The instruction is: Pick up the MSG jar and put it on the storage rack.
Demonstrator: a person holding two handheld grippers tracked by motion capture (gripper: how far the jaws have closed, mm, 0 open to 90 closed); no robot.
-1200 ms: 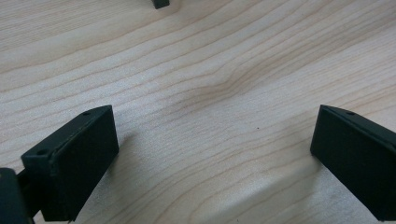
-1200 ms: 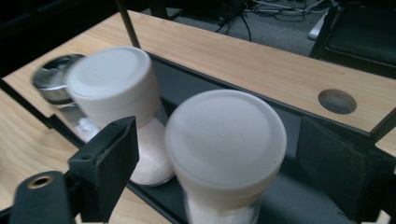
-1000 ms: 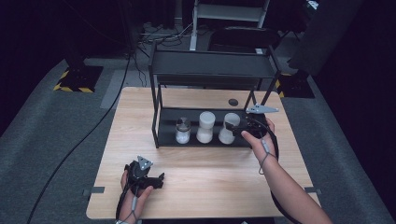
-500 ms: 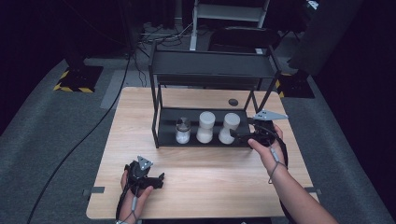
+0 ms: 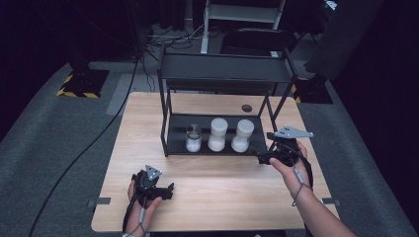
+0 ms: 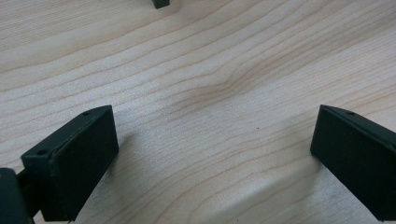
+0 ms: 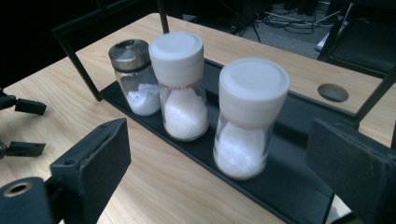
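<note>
- From the high view I see the whole wooden table (image 5: 217, 197), with the black two-tier rack (image 5: 222, 74) standing on it and three jars in a row on its lower shelf (image 5: 178, 143).
- My right gripper view brings those jars close: a small glass shaker with a metal lid (image 7: 135, 77) at the far end, a white-capped jar (image 7: 181, 86) in the middle, and the nearest white-capped jar (image 7: 247, 116) straight ahead of me. All three stand upright and hold white grains.
- That close view also shows a dark round hole (image 7: 332, 92) in the tabletop behind the rack.
- My left gripper view looks down on bare wood grain, with a small dark piece at its top edge that I cannot identify.
- My right gripper (image 5: 269, 157) is just off the right end of the shelf. Its jaws have just been opening; they stand wide, with nothing between the pads, and the nearest jar is clear of them.
- My left gripper (image 5: 165, 190) rests low near the table's front edge, well apart from the rack, jaws spread wide and empty.
</note>
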